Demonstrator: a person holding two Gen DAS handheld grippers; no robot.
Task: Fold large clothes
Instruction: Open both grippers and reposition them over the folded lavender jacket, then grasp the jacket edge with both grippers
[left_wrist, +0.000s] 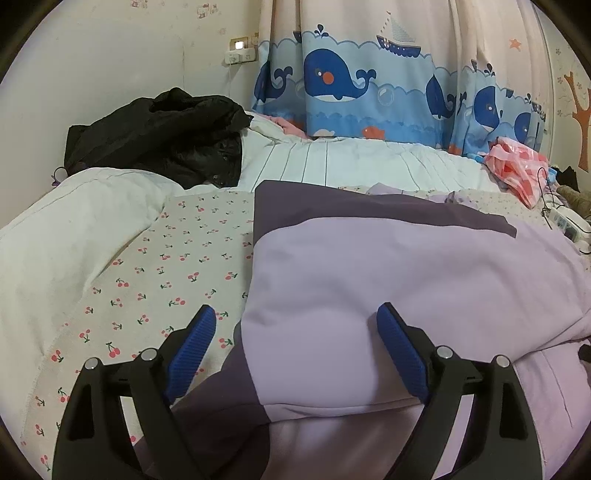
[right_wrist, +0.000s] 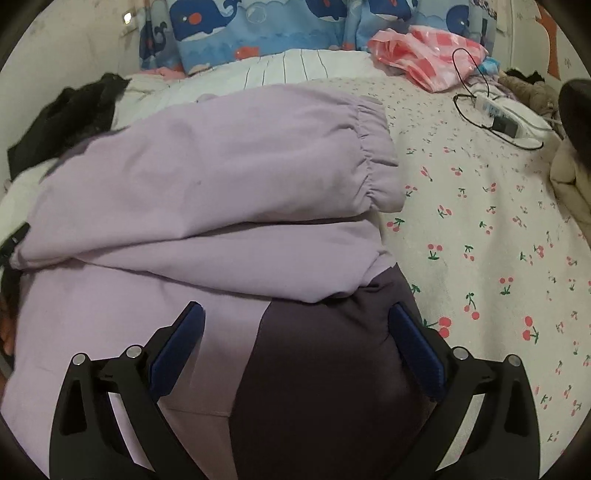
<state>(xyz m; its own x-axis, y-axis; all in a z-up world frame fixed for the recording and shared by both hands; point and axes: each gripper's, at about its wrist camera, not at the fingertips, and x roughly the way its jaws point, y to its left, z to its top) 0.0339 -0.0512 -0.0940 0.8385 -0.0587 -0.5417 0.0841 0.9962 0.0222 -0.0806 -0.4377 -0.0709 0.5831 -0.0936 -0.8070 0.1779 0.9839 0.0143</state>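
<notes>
Right wrist view: both the right gripper (right_wrist: 295, 347) and left gripper (left_wrist: 295, 347) gape empty, so the puffy lilac jacket (right_wrist: 207, 177) at centre frame may spring unfolded.

A home bedroom, likely a child's. A bed (left_wrist: 155, 266) takes up most of both views, covered by a cherry-print sheet (right_wrist: 480, 236) with a white quilt (left_wrist: 66, 236) bunched on it. Behind hangs a curtain (left_wrist: 343, 81) printed with whales and boats. Clothes (left_wrist: 159, 136) lie heaped against the wall, a tree sticker (left_wrist: 581, 110) decorates it, and a power strip (right_wrist: 506, 122) rests on the bedding.

Matt lilac cloth jacket (left_wrist: 388, 280), ribbed blue pads (left_wrist: 197, 347)
</notes>
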